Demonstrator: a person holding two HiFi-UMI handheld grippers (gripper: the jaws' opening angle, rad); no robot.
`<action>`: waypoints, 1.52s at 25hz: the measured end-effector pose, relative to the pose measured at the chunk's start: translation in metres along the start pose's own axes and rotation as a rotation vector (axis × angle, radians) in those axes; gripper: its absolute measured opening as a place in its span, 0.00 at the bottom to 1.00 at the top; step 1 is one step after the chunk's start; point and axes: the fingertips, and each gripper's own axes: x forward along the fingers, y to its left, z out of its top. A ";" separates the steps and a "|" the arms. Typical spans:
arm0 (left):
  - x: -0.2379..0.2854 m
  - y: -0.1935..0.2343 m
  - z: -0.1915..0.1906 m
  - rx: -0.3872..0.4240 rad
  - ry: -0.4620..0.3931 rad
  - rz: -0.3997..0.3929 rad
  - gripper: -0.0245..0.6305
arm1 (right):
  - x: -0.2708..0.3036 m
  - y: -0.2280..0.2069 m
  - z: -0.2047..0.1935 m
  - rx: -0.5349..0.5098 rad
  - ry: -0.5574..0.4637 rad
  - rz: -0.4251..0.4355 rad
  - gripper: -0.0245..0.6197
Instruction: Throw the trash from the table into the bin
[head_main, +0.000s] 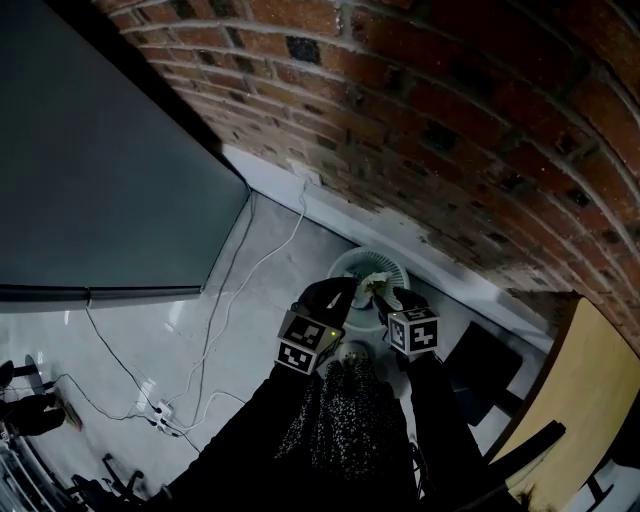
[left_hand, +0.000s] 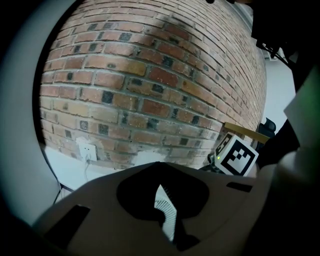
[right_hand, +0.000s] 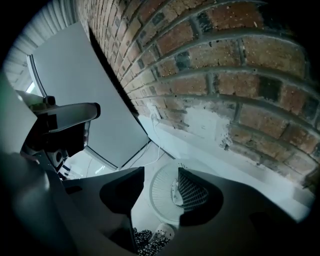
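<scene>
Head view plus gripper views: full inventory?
bin: one, white mesh, floor by wall
trash: one pale piece, in bin
wall: one, red brick, behind bin
socket: one, white, low on wall
cables: several, white, on floor
power strip: one, white, floor lower left
slab: one, grey, upper left
table: one, wooden, right
trousers: one pair, black patterned, bottom centre
shoe: one, pale, near bin
left gripper: one, black, jaws together, over bin
right gripper: one, black, jaws apart, empty, over bin
</scene>
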 end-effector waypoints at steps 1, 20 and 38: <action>-0.001 0.000 0.000 -0.001 0.000 0.001 0.05 | -0.001 0.000 0.001 -0.002 -0.003 -0.003 0.34; -0.074 -0.030 0.061 0.048 -0.086 0.028 0.05 | -0.101 0.055 0.060 -0.140 -0.169 -0.085 0.20; -0.221 -0.112 0.131 0.141 -0.259 -0.006 0.05 | -0.292 0.143 0.076 -0.174 -0.449 -0.290 0.05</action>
